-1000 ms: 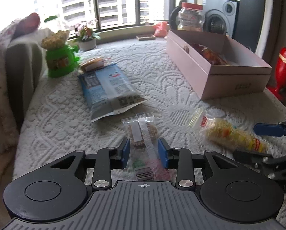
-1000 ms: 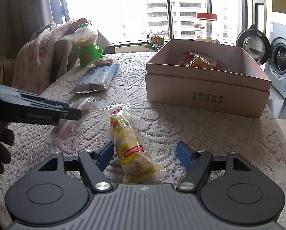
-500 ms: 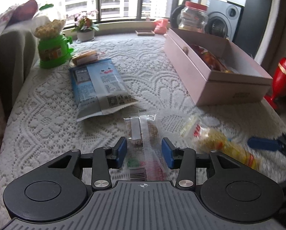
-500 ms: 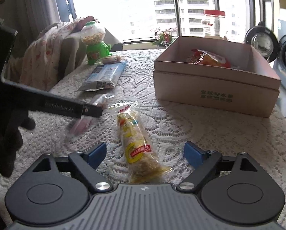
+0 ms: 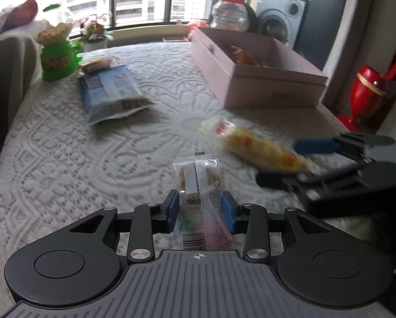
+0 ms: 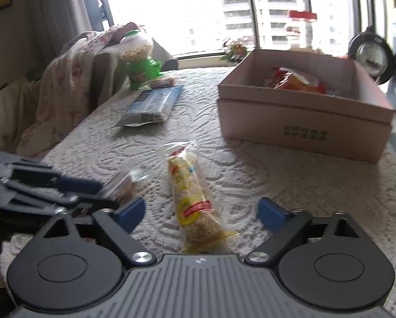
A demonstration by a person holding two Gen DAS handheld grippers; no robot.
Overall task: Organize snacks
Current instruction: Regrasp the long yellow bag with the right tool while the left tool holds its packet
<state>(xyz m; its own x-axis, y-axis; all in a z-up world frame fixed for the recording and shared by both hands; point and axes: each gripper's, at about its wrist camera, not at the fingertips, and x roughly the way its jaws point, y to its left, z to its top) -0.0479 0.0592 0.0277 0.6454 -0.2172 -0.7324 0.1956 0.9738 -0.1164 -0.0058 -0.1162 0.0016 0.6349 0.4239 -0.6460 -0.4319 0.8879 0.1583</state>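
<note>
A clear packet of brown cookies (image 5: pixel 198 180) sits between the blue pads of my left gripper (image 5: pixel 199 206), whose jaws are closing on it and gripping its sides. From the right wrist the same packet (image 6: pixel 122 184) shows blurred at the left gripper's tips (image 6: pixel 102 193). A long yellow snack bag (image 6: pixel 190 193) lies on the lace tablecloth between the wide pads of my right gripper (image 6: pixel 200 209). Those jaws are closing, and the pads stand apart from the bag. The pink box (image 6: pixel 304 122) at the far right holds an orange snack bag (image 6: pixel 296 79).
A blue snack bag (image 5: pixel 110 92) and a small wrapped cake (image 5: pixel 97 63) lie at the far left by a green candy dispenser (image 5: pixel 57 58). A red-lidded jar (image 5: pixel 228 13) stands behind the box, and a red vase (image 5: pixel 367 92) beyond the table's right edge. A draped chair borders the left side.
The left gripper has moved right with the cookie packet, closer to the yellow snack and the right gripper. The right gripper's jaws stand wider than a second ago; it has stayed in place.
</note>
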